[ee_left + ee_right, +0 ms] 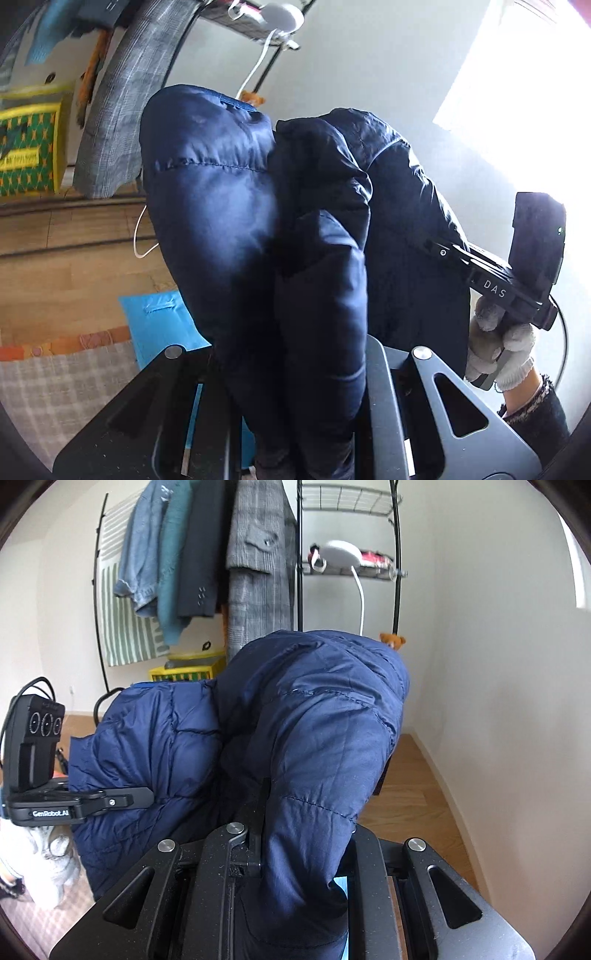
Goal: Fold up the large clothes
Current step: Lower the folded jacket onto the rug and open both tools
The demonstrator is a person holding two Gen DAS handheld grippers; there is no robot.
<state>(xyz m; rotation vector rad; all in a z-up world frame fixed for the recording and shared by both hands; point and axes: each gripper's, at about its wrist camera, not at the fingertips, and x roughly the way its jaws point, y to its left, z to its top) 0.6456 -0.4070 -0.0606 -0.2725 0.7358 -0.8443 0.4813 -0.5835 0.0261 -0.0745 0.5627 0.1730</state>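
Observation:
A navy quilted puffer jacket hangs bunched in the air between both grippers; it also fills the right wrist view. My left gripper is shut on a thick fold of the jacket, which hides its fingertips. My right gripper is shut on another fold of the jacket. The right gripper shows in the left wrist view, its fingers buried in the fabric, held by a gloved hand. The left gripper shows in the right wrist view, biting the jacket's edge.
A black clothes rack with hung garments, including a grey plaid coat, stands behind. A white lamp and a small teddy bear sit near it. A yellow box sits on the wooden floor. A light blue cloth lies below.

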